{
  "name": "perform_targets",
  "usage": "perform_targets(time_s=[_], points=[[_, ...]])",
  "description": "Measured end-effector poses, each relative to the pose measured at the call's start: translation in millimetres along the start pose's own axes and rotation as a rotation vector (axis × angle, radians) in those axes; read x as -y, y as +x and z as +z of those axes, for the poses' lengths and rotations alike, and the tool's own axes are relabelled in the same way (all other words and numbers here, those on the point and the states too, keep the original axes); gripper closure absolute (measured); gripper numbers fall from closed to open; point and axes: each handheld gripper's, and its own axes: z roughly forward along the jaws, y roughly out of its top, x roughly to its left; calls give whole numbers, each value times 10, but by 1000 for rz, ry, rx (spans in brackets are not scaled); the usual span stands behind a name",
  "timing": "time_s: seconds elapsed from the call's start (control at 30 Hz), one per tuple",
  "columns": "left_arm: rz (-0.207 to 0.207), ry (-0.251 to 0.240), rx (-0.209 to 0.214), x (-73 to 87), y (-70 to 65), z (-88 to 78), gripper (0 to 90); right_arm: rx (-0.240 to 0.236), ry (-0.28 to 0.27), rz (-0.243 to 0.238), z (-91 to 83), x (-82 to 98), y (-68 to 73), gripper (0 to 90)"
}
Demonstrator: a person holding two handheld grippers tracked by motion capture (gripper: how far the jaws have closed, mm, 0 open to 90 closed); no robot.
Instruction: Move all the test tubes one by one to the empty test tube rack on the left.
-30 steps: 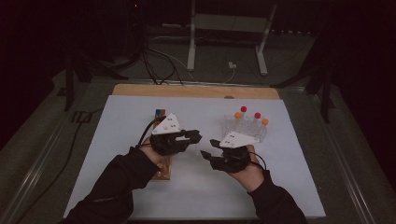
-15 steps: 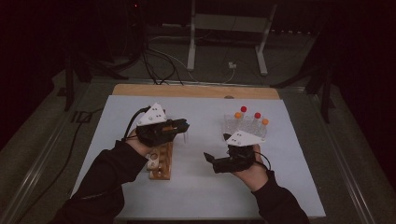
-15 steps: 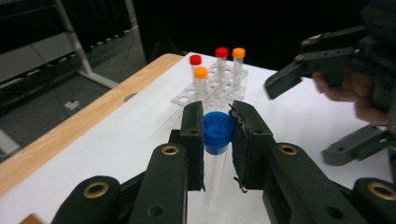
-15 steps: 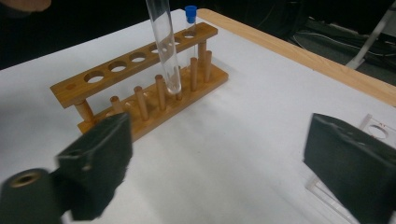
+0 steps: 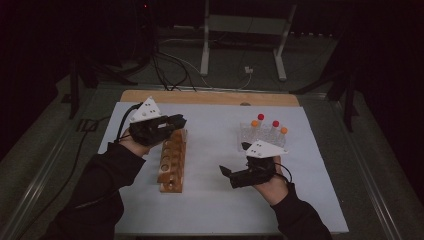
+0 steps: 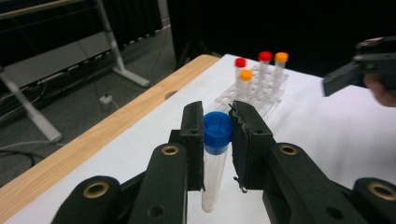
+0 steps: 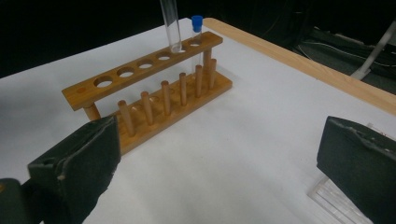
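Observation:
My left gripper (image 5: 177,121) (image 6: 217,116) is shut on a clear test tube with a blue cap (image 6: 215,172), which hangs upright over the far end of the wooden tube rack (image 5: 172,162) (image 7: 140,70). The held tube's bottom (image 7: 170,23) hovers just above the rack's top holes. Another blue-capped tube (image 7: 197,28) stands in the rack's farthest hole. My right gripper (image 5: 229,176) (image 7: 219,158) sits to the right of the rack; its jaws have just been opening and stand wide with nothing between them.
A clear plastic rack (image 5: 262,132) (image 6: 261,79) with red- and orange-capped tubes stands just behind my right hand. The white mat (image 5: 210,200) covers a table with a wooden far edge (image 5: 210,97). A metal stand and cables lie beyond.
My left gripper has drawn away from the right one, moving left and toward the rack's far end with the tube. The right gripper's jaws have opened wide and stayed in place.

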Motion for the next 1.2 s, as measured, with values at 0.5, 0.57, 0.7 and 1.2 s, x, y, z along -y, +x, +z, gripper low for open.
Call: perform_targets(time_s=[0.5, 0.57, 0.7, 1.2], points=[[-66, 41, -117, 224, 357, -5, 769, -3, 6, 9, 3, 8, -19, 0], [-70, 43, -130, 270, 385, 17, 769, -1, 6, 9, 1, 9, -16, 0], [-91, 51, -133, 367, 436, 70, 769, -2, 5, 12, -4, 11, -21, 0], [-136, 86, -123, 690, 447, 301, 769, -10, 11, 24, -15, 21, -42, 0]])
